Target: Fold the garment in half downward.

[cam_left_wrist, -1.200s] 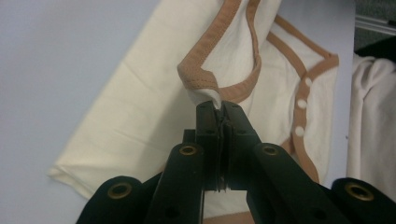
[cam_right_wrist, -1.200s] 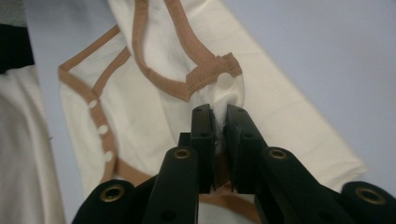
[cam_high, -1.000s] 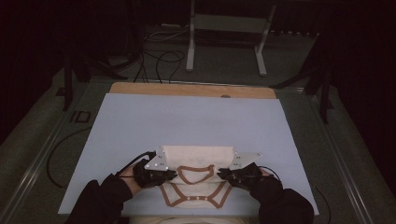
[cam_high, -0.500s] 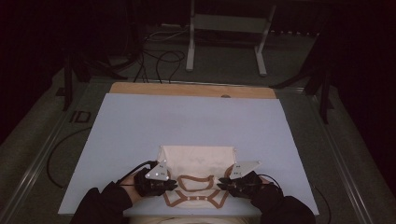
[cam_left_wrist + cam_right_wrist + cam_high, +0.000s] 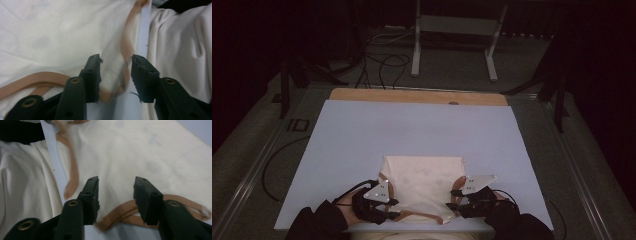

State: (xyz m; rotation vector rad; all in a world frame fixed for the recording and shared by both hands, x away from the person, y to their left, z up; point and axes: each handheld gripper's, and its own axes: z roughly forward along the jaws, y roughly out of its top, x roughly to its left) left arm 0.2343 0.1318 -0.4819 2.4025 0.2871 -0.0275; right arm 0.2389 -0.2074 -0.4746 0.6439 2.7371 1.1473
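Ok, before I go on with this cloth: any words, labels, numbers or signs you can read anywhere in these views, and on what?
"ID" or "01": pale marking on the dark floor strip left of the table; too blurred to say which.
Cream cloth and its tan straps: no print or tag that can be read.
Grey plates on the left gripper and right gripper: small dark dots, no text.

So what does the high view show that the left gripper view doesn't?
The high view alone takes in the whole pale blue table top, the wooden strip at its far edge, the metal stand on the floor beyond, and the right gripper with its jaws apart at the cloth's right corner. The left gripper view alone shows, close up, a blurred fold of cloth and tan strap between the left gripper's jaws, which have just been opening, pads not pressing. Both share the cream cloth and its tan trim.
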